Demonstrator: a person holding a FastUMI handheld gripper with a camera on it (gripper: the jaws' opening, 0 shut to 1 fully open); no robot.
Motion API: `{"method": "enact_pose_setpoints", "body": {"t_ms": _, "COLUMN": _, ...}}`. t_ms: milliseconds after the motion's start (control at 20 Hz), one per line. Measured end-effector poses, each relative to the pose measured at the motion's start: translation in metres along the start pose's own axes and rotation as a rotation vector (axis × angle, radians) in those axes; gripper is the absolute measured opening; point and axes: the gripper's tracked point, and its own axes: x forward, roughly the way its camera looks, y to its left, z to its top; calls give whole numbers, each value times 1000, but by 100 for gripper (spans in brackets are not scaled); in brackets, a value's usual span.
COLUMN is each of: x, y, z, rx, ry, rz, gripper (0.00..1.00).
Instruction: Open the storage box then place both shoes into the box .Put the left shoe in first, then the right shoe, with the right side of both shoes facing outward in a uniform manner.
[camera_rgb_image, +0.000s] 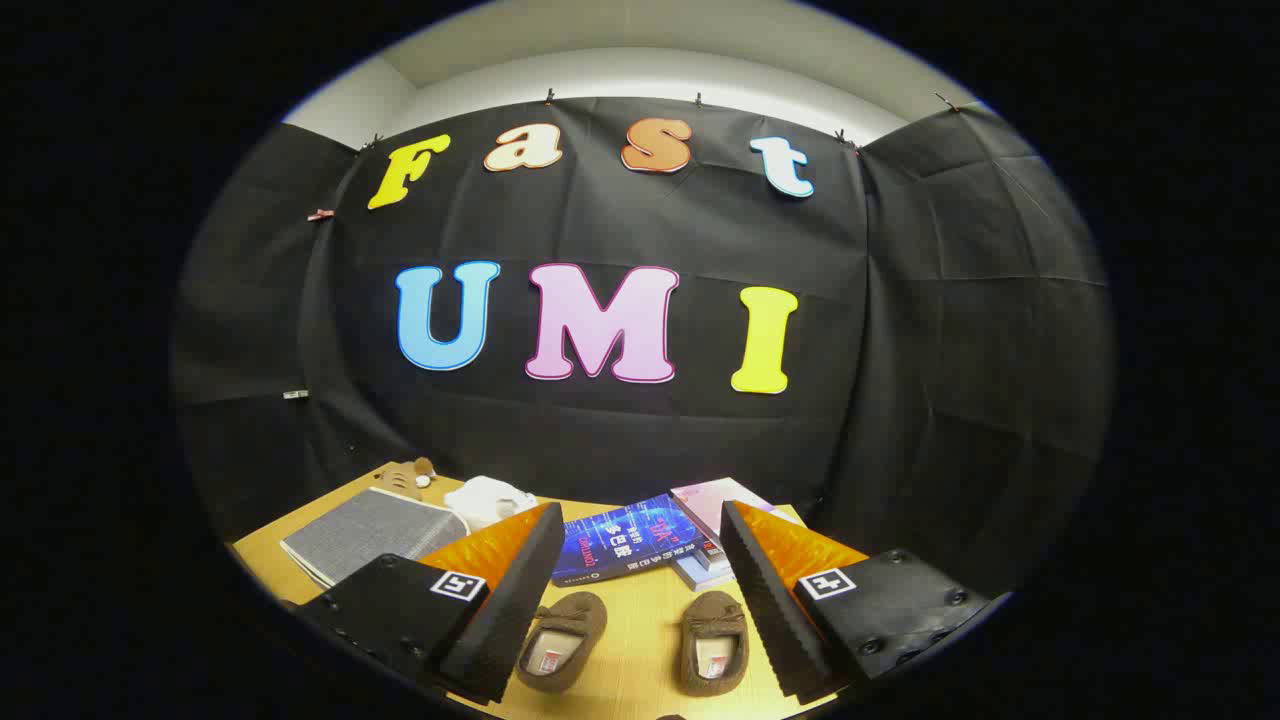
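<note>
Hovering over the desk (640, 610) with the gripper (632, 590) spread wide, nothing held, both fingers clear of everything.

Two brown slippers sit between the fingers, toes pointing away. Taking the gripper's midpoint as clock centre: one shoe (562, 640) at 8 o'clock, close by the near finger; the other shoe (714, 640) at 4 o'clock, just beside the other finger. They lie side by side, apart, openings up. Can't tell for certain which is the left and which the right from here.

Step in hand, as I read it: the very start. Box not opened, no shoe gripped. I can't make out a storage box with any confidence. The grey flat thing (372, 530) at 10 o'clock, beyond the finger there, could be a folded fabric box or a lid; can't say.

Next move needs: find the box and open it first, before touching the shoes. Then the left shoe goes first, so confirm shoe sides before closing on one.

Other stuff:
- blue book (625, 538) at 12 o'clock, just beyond the shoes, lying flat
- pink book (715, 500) at 1 o'clock, part of a small stack next to the blue one
- white cloth-like lump (490, 497) at 11 o'clock, behind the grey thing
- small brown plush item (408, 475) further out at 10 o'clock, near the booth wall

In the way: the books crowd the desk right past the shoes, so little free space ahead to set an open box.
</note>
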Motion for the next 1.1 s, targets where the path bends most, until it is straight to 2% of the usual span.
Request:
{"method": "enact_pose_setpoints", "body": {"t_ms": 700, "x": 5, "y": 24, "z": -27, "rx": 36, "ry": 73, "rz": 57, "gripper": 97}}
{"method": "enact_pose_setpoints", "body": {"t_ms": 1100, "x": 15, "y": 45, "z": -50, "rx": 50, "ry": 149, "rz": 123, "gripper": 97}}
